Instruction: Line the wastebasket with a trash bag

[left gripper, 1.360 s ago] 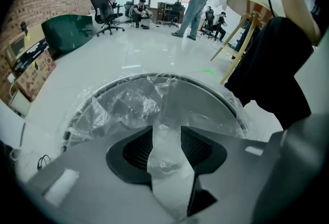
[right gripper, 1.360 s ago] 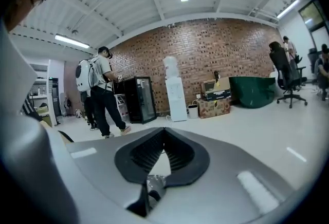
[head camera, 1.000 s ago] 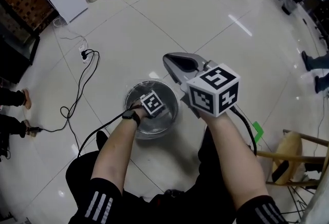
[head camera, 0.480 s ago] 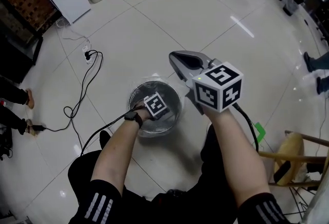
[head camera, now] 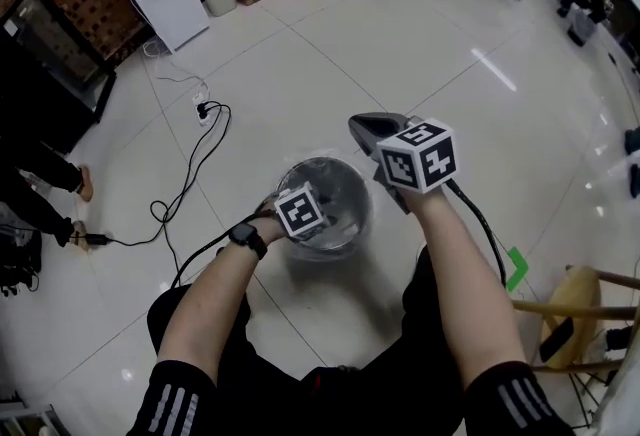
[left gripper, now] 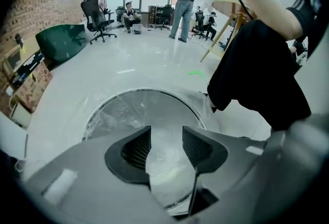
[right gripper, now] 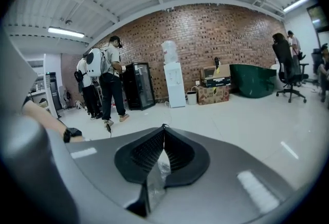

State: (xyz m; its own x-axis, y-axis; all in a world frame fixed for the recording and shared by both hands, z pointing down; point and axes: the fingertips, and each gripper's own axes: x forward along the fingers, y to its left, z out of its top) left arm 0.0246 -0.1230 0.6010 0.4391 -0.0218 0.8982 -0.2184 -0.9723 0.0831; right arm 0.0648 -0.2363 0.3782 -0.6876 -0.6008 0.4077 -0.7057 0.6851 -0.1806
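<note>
Your left gripper (left gripper: 164,142) and right gripper (right gripper: 163,138) grey, pads (left gripper: 136,149) black, ribbed | cubes (head camera: 420,156) white, black square markers | bag (left gripper: 139,110) clear, glossy | wastebasket (head camera: 322,251) silver-grey | floor (head camera: 400,34) white glossy tile | your sleeves (head camera: 185,399) black, white stripes | wall (right gripper: 205,33) red-brown brick

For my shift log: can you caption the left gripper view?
Open left gripper hovers over the wastebasket, a clear trash bag draped across its rim.

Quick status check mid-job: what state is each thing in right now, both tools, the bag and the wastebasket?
Left tool, open, pointing down over the wastebasket, holding nothing.
Right tool, shut on a pinch of clear film from the trash bag.
Trash bag, crumpled inside the wastebasket, film up at the rim.
Wastebasket, upright on the floor, bag in it.
</note>
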